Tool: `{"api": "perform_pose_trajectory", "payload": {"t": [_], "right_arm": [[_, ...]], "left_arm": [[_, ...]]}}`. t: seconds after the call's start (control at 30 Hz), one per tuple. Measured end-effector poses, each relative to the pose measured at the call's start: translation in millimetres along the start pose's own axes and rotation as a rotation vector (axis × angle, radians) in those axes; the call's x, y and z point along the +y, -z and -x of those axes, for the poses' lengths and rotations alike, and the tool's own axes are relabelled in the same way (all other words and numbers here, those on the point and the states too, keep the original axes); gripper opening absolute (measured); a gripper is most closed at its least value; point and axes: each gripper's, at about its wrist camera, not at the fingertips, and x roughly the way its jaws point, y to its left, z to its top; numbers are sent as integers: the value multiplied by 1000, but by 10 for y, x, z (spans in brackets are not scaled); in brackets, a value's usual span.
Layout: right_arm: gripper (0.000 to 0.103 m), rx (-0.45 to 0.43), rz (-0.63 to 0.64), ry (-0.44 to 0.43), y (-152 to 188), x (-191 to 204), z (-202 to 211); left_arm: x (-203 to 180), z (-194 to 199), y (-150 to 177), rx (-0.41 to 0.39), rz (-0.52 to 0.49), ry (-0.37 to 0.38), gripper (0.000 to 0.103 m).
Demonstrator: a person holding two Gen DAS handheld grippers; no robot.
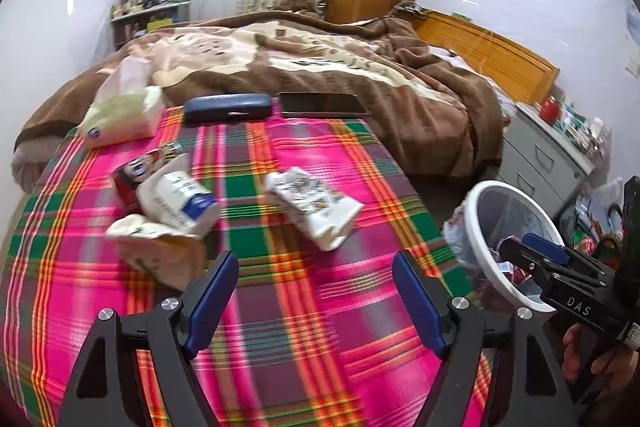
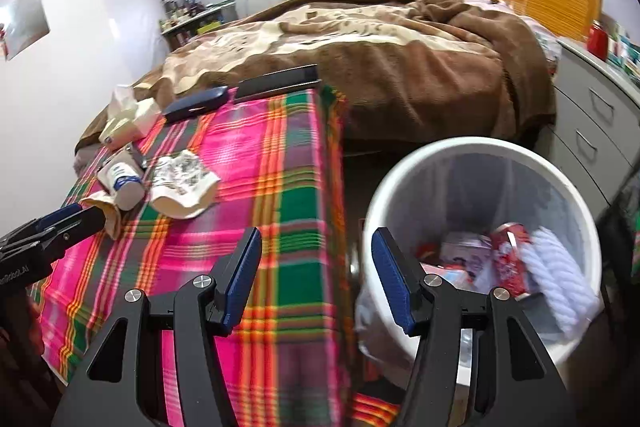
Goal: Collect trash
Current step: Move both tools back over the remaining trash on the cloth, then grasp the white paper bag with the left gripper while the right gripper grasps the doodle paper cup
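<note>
Your left gripper (image 1: 314, 301) has its jaws spread wide with nothing between them, hanging over the near part of the counter (image 1: 280, 307) and its pink, green and orange plaid cloth. Your right gripper (image 2: 316, 281) is just as wide and just as empty; it sits at the counter's right edge, one blue pad over the cloth, the other over the rim of the white bin (image 2: 480, 151).

The bin stands on the floor just beside the counter and already holds a red can (image 2: 510, 259), some wrappers and a coil of white rope (image 2: 554, 267).

The trash left for you lies on the far left of the counter: a crumpled white printed wrapper (image 1: 316, 205) near the middle, a squashed white and blue packet (image 1: 178, 197) to its left, a beige paper bag (image 1: 160, 247) touching that packet on the near side, and a red carton (image 1: 138, 175) behind it.

Farther back sit a tissue pack (image 1: 120, 115), a dark blue glasses case (image 1: 228, 109) and a black tablet (image 1: 324, 105), all against the bed (image 1: 360, 67) with its brown blanket.
</note>
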Motion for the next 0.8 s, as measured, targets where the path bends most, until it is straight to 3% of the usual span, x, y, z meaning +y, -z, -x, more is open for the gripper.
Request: {"api": "perform_pose_trajectory", "payload": {"t": [0.63,0.8], "right_arm": [[59,4,164,-142,-299,769,-351],[70,21,198,-197,-393,928,-535]], "left_arm": [[1146,108,-103,-14,210,-120,79],[1378,-11,-173,-2,270,-140,79]]}}
